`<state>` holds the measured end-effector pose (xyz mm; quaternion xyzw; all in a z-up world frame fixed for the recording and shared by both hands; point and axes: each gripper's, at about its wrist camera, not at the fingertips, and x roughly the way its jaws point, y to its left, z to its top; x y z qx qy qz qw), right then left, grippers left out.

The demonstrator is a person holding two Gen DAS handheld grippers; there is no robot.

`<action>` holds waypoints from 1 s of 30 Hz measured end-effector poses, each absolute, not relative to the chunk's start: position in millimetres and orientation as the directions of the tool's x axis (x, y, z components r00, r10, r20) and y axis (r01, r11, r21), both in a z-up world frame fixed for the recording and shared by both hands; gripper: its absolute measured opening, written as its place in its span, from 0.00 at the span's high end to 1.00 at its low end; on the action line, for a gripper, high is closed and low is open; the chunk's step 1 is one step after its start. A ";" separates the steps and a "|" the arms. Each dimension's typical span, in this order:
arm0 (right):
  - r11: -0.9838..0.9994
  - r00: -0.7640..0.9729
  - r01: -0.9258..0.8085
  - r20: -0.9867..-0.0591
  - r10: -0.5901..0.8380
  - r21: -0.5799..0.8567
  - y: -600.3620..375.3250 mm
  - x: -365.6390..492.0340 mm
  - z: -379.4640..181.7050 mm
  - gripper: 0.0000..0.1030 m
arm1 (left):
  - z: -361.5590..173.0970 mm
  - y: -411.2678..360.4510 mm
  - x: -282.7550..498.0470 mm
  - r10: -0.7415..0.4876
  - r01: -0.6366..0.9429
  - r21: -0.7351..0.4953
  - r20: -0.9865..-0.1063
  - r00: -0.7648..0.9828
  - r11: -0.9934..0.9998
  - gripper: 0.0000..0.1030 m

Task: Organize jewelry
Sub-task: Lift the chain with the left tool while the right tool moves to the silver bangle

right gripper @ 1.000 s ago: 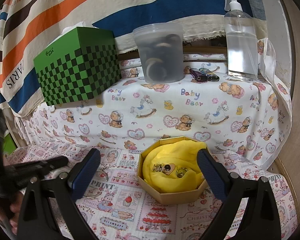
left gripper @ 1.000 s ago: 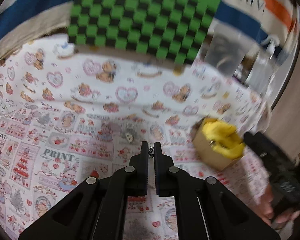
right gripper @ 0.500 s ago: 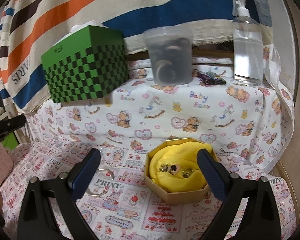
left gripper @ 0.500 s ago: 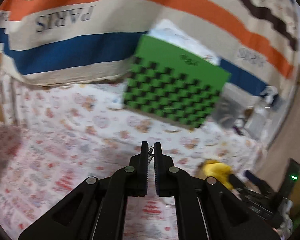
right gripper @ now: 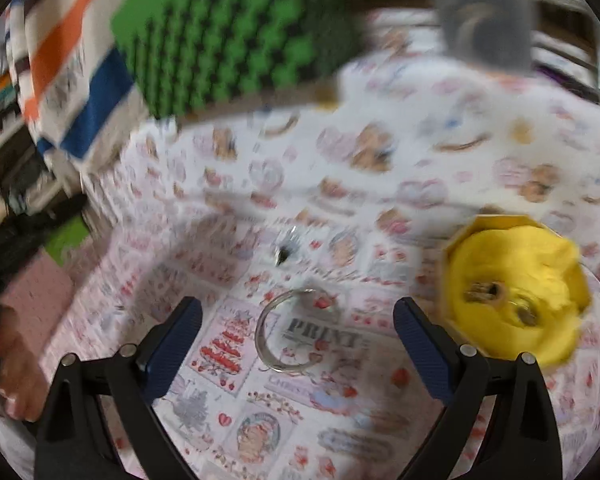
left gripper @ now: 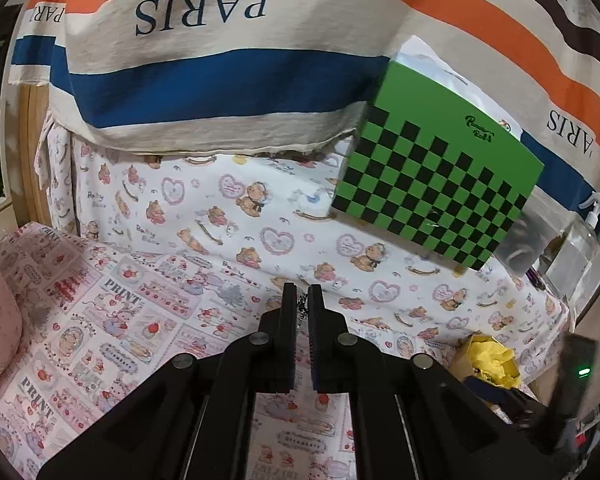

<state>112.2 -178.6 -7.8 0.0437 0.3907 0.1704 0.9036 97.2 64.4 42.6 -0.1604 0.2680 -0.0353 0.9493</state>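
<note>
A thin silver chain [left gripper: 301, 307] is kept clenched in the left tongs [left gripper: 302, 300], presumably for carrying to the yellow-lined octagonal cardboard box [right gripper: 514, 292]. The right tongs [right gripper: 298, 316] are released wide, left of that box, over a silver metal bangle [right gripper: 296, 330], likely the next thing to be taken.

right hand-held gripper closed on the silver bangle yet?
No. In the right wrist view the right hand-held gripper stands wide open, with the silver bangle lying flat on the printed cloth between its fingers, untouched.
</note>
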 end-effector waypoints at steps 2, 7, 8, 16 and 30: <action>0.953 0.636 -0.277 -0.719 0.280 0.126 -162.0 117.9 -16.5 0.07 | 42.3 66.1 97.1 -0.145 -0.026 -0.321 -0.497 0.856 0.947 0.96; 0.956 0.590 -0.280 -0.770 0.244 0.088 -146.3 134.6 -32.4 0.10 | 43.0 68.1 97.1 -0.145 -0.028 -0.324 -0.498 0.855 0.946 0.96; 0.954 0.561 -0.283 -0.789 0.251 0.102 -145.9 139.4 -36.7 0.15 | 43.4 68.3 96.8 -0.144 -0.028 -0.323 -0.497 0.855 0.946 0.96; 0.956 0.540 -0.288 -0.815 0.210 0.056 -142.9 141.7 -44.3 0.25 | 47.6 67.3 91.8 -0.138 -0.027 -0.320 -0.482 0.865 0.947 0.96; 0.957 0.569 -0.288 -0.799 0.197 0.030 -142.4 126.4 -36.8 0.42 | 52.1 67.6 85.3 -0.135 -0.024 -0.328 -0.455 0.880 0.944 0.96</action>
